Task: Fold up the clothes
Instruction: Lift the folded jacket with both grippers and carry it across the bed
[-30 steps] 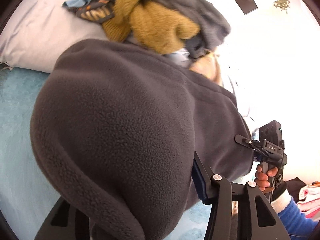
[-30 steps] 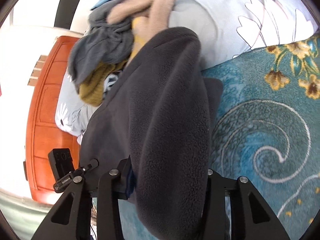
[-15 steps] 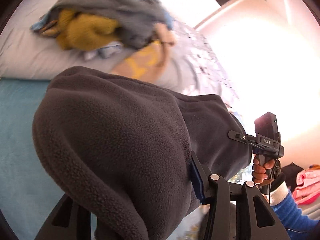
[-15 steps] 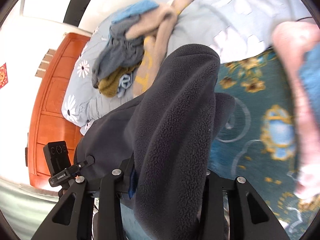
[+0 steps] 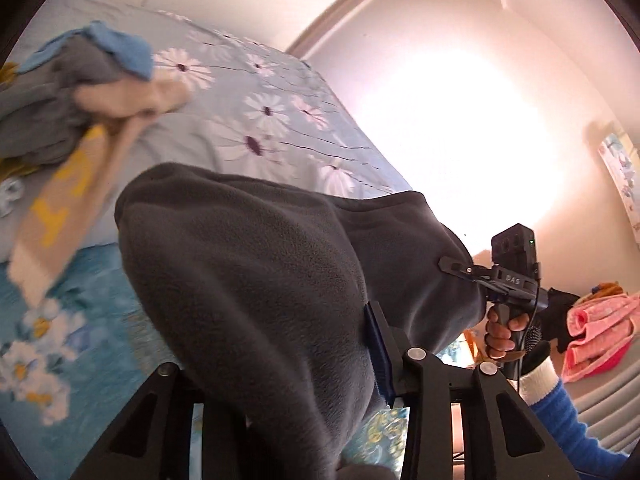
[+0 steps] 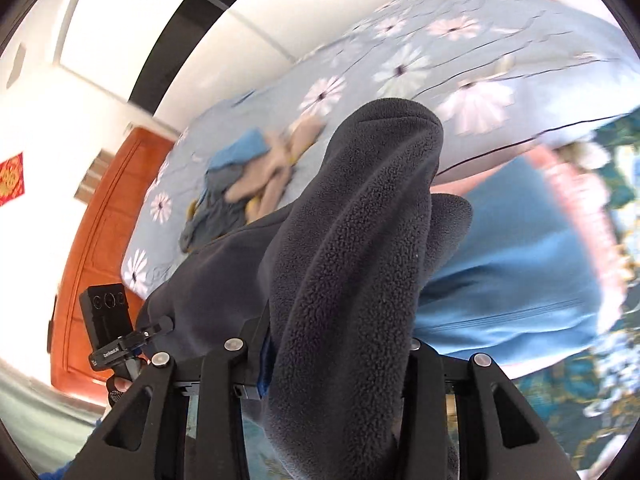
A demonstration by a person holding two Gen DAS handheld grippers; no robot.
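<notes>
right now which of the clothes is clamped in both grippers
The dark grey fleece, held between left gripper and right gripper; the pile lies loose on the bed.

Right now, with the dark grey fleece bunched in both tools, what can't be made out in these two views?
- Left tool pads, left wrist view: buried under the dark grey fleece.
- Right tool pads, right wrist view: likewise covered.
- Fleece's lower part: cut off by the bottom edge in both views.
- Pile of clothes on the bed: motion-blurred, garments unclear.
- Blue cloth: smeared.

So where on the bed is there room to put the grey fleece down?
Bare flowered quilt lies right of the clothes pile. The teal blanket below the pile looks free too. The pile itself is crowded; both grippers grip the grey fleece.
</notes>
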